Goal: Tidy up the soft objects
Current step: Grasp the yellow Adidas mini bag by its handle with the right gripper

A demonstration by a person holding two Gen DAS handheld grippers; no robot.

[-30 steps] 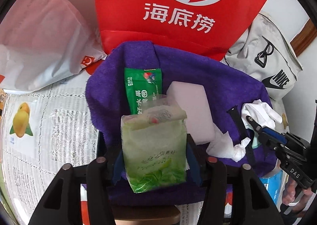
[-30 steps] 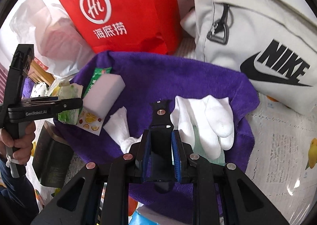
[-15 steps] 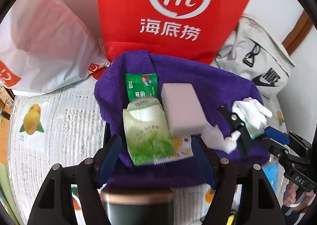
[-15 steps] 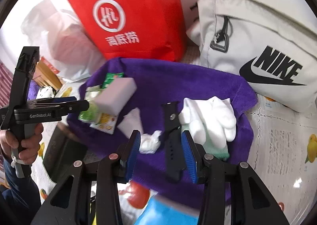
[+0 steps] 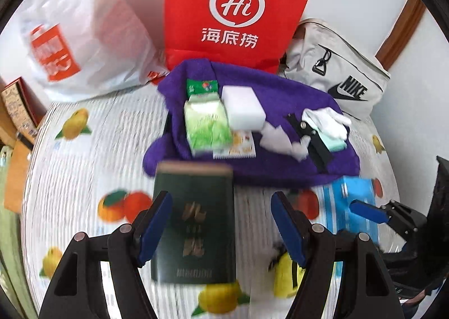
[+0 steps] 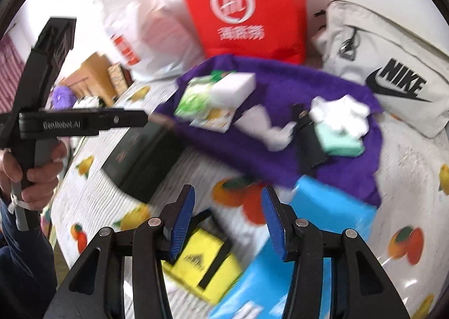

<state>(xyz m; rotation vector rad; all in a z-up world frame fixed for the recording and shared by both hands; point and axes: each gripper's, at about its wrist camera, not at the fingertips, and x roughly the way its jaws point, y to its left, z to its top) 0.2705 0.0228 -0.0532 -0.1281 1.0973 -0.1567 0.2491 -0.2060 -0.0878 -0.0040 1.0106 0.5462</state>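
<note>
A purple towel (image 5: 283, 156) lay spread on a fruit-printed tablecloth (image 5: 84, 167), carrying the soft things: a pale green tissue pack (image 5: 206, 125) touching a white sponge block (image 5: 242, 107) at its three o'clock, then crumpled white tissue (image 5: 276, 138), a black strap (image 5: 315, 140) and white gloves (image 5: 327, 119) toward the towel's right end. The left gripper (image 5: 221, 223) hung with its jaws wide apart and empty, having just been opening; a dark green box (image 5: 193, 223) lay on the cloth beneath the gap, its far end touching the towel's near edge (both blurred). The right gripper (image 6: 227, 220) was also parted and empty, jaws just opening, above a yellow packet (image 6: 202, 263) and a blue box (image 6: 322, 206). At twelve o'clock behind the towel stood a red paper bag (image 5: 238, 10), a white plastic bag (image 5: 84, 38) at ten, a grey Nike bag (image 5: 342, 75) at two.
</note>
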